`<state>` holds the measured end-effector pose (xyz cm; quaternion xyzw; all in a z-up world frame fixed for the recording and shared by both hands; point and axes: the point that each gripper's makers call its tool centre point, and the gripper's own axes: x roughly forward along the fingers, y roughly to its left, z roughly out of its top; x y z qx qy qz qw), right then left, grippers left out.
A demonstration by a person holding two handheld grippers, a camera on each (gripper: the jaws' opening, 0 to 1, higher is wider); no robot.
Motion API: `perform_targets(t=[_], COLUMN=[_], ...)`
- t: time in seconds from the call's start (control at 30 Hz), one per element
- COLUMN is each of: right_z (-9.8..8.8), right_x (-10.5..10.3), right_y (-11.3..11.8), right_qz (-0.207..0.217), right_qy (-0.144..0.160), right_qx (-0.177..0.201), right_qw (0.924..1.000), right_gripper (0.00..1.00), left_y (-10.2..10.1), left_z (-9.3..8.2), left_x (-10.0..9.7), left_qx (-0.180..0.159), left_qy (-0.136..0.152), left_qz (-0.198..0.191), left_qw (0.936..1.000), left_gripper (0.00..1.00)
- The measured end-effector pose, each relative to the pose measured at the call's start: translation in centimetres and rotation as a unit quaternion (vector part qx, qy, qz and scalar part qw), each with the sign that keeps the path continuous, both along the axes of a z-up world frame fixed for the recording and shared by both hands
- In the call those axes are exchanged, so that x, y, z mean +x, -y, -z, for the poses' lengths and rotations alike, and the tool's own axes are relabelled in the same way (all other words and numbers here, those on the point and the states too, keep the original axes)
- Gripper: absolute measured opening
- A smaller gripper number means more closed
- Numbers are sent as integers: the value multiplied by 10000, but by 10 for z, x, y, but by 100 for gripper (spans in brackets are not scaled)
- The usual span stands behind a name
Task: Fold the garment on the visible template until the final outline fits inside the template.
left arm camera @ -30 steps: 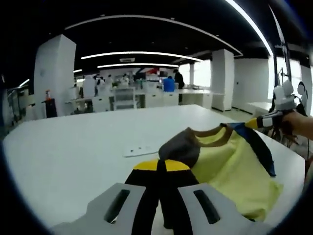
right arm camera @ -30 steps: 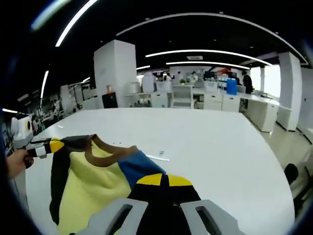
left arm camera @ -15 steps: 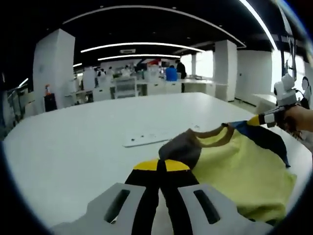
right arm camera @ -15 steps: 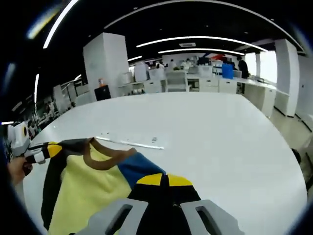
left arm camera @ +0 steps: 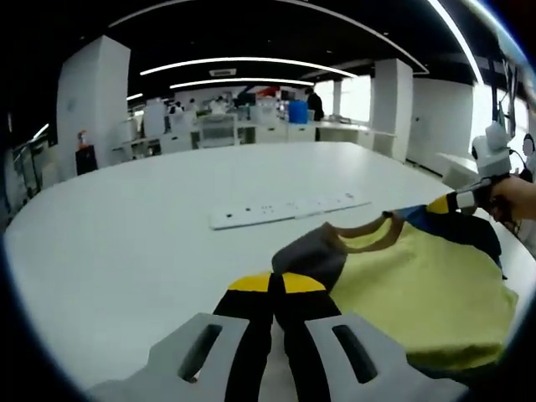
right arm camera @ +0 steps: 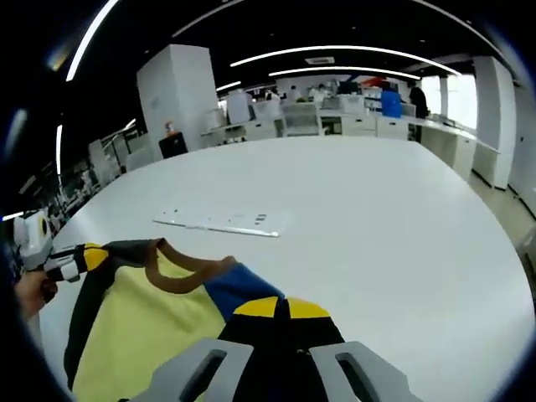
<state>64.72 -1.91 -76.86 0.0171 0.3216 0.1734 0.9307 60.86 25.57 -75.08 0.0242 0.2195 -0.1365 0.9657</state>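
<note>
left tool (left arm camera: 276, 289) is closed on the grey shoulder of the yellow garment (left arm camera: 419, 289), and the right tool (right arm camera: 287, 311) is closed on its blue shoulder. the garment hangs stretched between them above the white tabletop (left arm camera: 126, 243). a flat white template (right arm camera: 222, 221) lies on the tabletop beyond it.

Low, close views across the table

Each camera looks forward along its jaws; both share the yellow garment (left arm camera: 419, 280) (right arm camera: 142, 322) stretched between them.
</note>
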Motion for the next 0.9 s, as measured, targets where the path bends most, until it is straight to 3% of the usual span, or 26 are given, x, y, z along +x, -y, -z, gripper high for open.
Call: perform_targets(t=[0.17, 0.53, 0.73, 0.9], right_z=[1, -16, -29, -36], right_x=[-4, -25, -43, -65], right_y=[3, 3, 3, 10], right_qz=[28, -311, -490, -596], right_qy=[-110, -100, -38, 11], right_qx=[-32, -218, -126, -235], right_qw=[9999, 9992, 9987, 9979], right_gripper=[2, 49, 61, 64], left_y=[-5, -14, -13, -13], left_z=[0, -18, -30, -36], left_x=[-6, -27, -45, -62], left_qx=[134, 197, 198, 89], left_qy=[-52, -1, 74, 131], left_qz=[-41, 132, 371, 454], left_qw=[9999, 9997, 9991, 9988], left_gripper=[5, 25, 39, 48])
